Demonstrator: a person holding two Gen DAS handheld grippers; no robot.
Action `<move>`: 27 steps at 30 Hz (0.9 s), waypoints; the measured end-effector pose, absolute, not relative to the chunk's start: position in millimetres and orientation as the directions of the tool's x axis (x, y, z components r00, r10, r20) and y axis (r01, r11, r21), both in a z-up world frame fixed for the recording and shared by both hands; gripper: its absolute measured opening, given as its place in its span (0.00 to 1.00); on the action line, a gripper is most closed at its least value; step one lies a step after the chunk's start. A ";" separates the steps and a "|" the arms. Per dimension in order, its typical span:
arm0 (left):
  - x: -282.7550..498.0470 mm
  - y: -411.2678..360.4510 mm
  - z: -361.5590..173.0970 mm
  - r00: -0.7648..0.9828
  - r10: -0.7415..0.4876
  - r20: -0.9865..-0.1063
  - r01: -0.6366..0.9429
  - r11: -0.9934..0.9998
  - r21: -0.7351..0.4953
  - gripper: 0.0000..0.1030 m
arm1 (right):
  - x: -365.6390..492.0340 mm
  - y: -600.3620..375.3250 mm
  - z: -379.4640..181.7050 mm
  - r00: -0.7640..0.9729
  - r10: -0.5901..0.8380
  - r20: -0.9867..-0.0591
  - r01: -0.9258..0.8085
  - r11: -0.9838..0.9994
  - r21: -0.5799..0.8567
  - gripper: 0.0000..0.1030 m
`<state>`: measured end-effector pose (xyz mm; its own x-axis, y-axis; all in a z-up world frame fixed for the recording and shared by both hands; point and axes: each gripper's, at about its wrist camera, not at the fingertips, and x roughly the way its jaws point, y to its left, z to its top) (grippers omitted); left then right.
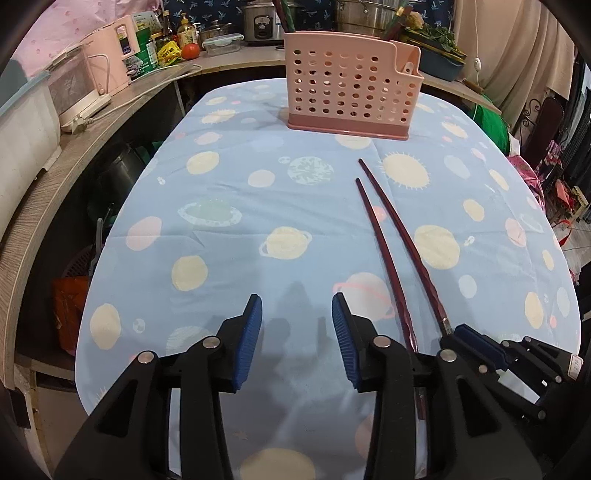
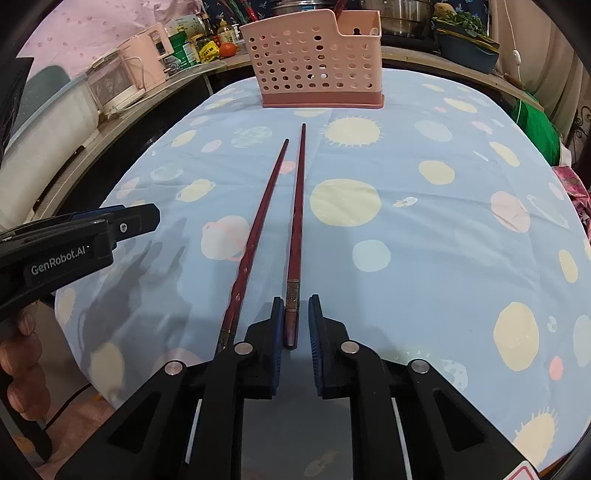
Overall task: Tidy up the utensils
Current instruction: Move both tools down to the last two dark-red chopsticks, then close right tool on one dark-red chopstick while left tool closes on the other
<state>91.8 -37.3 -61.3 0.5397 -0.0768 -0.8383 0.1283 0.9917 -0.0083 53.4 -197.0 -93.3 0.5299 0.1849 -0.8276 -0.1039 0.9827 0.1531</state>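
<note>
Far left: counter (image 1: 122,110) with pink appliance (image 1: 110,55), jars and tomato (image 1: 190,51).

Left gripper (image 1: 297,306): hand-held, fingers of the hand (image 2: 22,362) visible in the right wrist view. Jaws fairly wide, nothing between the blue pads (image 1: 251,325). Poised low over bare cloth (image 1: 221,221), left of both chopsticks.

Cloth: pale blue, printed with planets and suns, covering the table.

Left chopstick (image 2: 258,229): dark red, flat on the cloth, tip toward the holder. Near end hidden under the left finger of the right gripper in the right wrist view, and passing beneath the right finger of the left gripper in the left wrist view. Not gripped.

Right chopstick (image 2: 297,206): dark red with a metal band near the butt, flat on the cloth just beside the first, the two closest at the tips. Butt end between the jaws of the right gripper.

Right gripper (image 2: 295,299): jaws narrow, left pad (image 2: 279,314) against the chopstick, a slim gap visible at the other pad.

Holder (image 2: 314,62): pink, perforated, upright at the far middle of the table, well apart from the chopstick tips. Smaller compartment at its right end.

Far right: steel pot (image 1: 362,14), greens in a dark tray (image 1: 439,62).
</note>
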 end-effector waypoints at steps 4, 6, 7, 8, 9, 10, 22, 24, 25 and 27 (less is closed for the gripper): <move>85.9 -43.6 -62.4 0.535 -0.091 -0.840 0.154 0.988 -0.008 0.45 | 50.5 -203.1 -93.5 0.536 0.176 -0.826 -0.080 0.984 0.158 0.07; 83.5 -48.4 -63.7 0.529 -0.100 -0.843 0.175 0.985 -0.007 0.46 | 49.3 -206.5 -93.3 0.540 0.166 -0.825 -0.063 0.985 0.158 0.07; 81.7 -51.4 -64.7 0.525 -0.105 -0.845 0.185 0.983 -0.007 0.46 | 48.3 -209.6 -93.0 0.544 0.158 -0.824 -0.048 0.986 0.158 0.07; 80.1 -54.3 -65.5 0.521 -0.112 -0.846 0.195 0.981 -0.010 0.47 | 47.2 -212.4 -92.8 0.547 0.153 -0.823 -0.036 0.986 0.160 0.07; 78.1 -58.0 -66.5 0.517 -0.120 -0.848 0.209 0.978 -0.010 0.48 | 46.1 -215.7 -92.8 0.549 0.150 -0.822 -0.024 0.986 0.164 0.07; 76.4 -61.5 -67.3 0.514 -0.126 -0.849 0.221 0.975 -0.010 0.49 | 45.2 -218.8 -92.9 0.550 0.147 -0.822 -0.013 0.986 0.167 0.07; 61.1 -92.7 -84.7 0.436 -0.187 -0.880 0.332 0.943 -0.036 0.59 | 34.7 -234.3 -93.5 0.551 0.132 -0.824 0.026 0.984 0.175 0.07; 60.9 -91.0 -88.4 0.419 -0.191 -0.888 0.328 0.944 -0.048 0.58 | 33.5 -234.4 -93.6 0.550 0.132 -0.824 0.027 0.984 0.175 0.07; 61.4 -90.5 -90.3 0.412 -0.189 -0.891 0.324 0.945 -0.051 0.57 | 33.0 -234.3 -93.6 0.550 0.131 -0.824 0.027 0.984 0.175 0.07; 63.0 -88.0 -94.4 0.392 -0.190 -0.900 0.314 0.947 -0.064 0.51 | 33.4 -234.3 -93.6 0.550 0.131 -0.825 0.025 0.984 0.174 0.07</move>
